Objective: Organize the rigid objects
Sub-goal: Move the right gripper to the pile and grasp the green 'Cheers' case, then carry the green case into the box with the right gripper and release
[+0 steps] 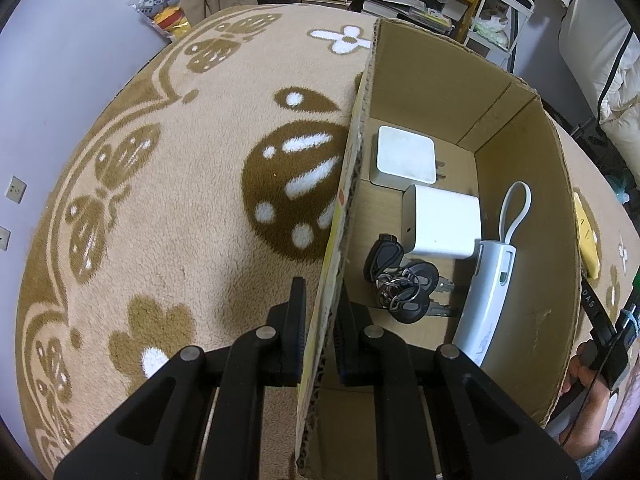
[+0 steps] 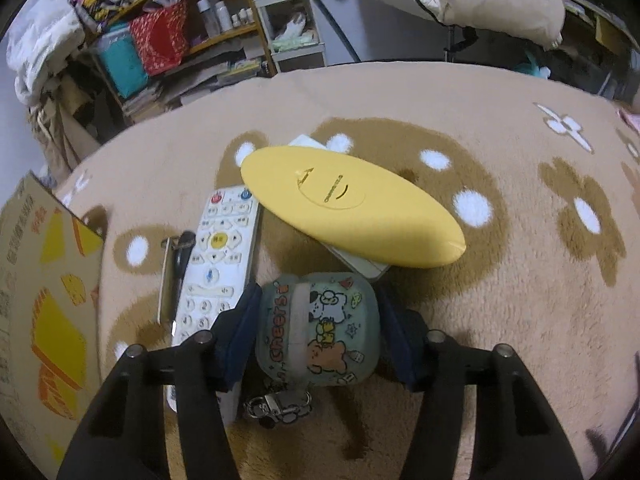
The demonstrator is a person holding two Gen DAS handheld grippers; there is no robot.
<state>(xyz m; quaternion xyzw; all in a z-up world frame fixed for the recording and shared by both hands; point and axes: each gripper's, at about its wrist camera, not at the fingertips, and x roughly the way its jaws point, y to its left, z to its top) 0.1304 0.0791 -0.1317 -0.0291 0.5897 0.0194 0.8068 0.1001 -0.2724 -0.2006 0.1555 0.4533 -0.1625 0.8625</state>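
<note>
While my left hand-held gripper [image 1: 318, 336] pinches the box wall [image 1: 340, 216], my right hand-held gripper [image 2: 316, 340] straddles the cartoon case [image 2: 320, 328], half-wide, with the white remote [image 2: 216, 264] touching its left finger.

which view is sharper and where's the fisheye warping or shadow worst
Left wrist view: crisp on the keys and chargers; the cardboard box walls bow outward. Right wrist view: dimmer, edges darkened, rug horizon curved, the yellow case casting shadow toward the cartoon pouch.
</note>
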